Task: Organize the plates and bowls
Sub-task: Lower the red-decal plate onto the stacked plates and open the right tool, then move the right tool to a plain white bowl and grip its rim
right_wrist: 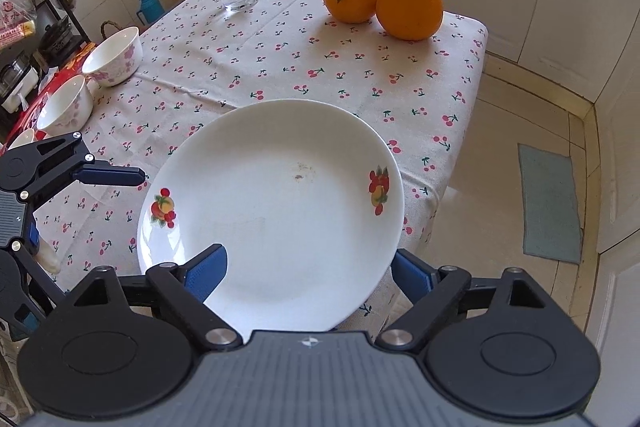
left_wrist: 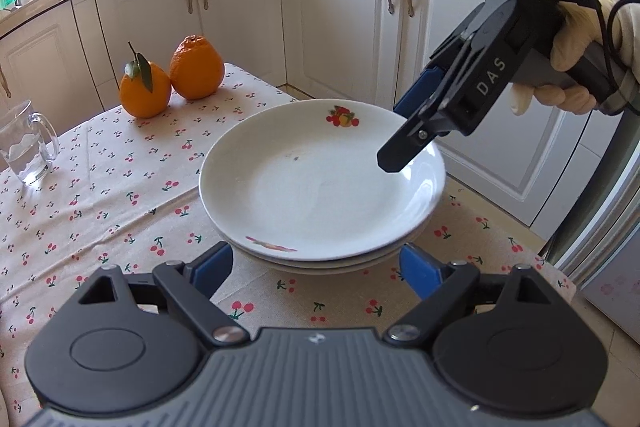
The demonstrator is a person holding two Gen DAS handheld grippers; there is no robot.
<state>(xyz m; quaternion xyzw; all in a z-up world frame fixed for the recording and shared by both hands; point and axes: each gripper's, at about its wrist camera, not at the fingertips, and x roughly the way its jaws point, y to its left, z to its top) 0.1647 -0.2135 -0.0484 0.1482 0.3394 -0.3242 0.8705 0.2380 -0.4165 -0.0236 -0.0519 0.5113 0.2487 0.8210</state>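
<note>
A stack of three white plates (left_wrist: 320,183) with fruit prints sits near the right end of the cherry-print table. Low at the stack's near edge, my left gripper (left_wrist: 316,271) stands open, a blue pad on each side and neither touching. My right gripper (left_wrist: 404,131) comes in from the upper right, held by a gloved hand (left_wrist: 576,39). In the right wrist view that gripper (right_wrist: 310,273) is open and straddles the top plate's (right_wrist: 280,195) near rim, one finger above the plate's inside and the other outside it. Two white floral bowls (right_wrist: 114,57) (right_wrist: 66,107) stand at the table's left.
Two oranges (left_wrist: 172,79) and a glass mug (left_wrist: 26,143) stand at the table's far side. The table's right edge (right_wrist: 460,155) drops to a tiled floor with a green mat (right_wrist: 550,203). White cabinets (left_wrist: 340,23) lie beyond. A left gripper finger (right_wrist: 116,175) shows beside the plates.
</note>
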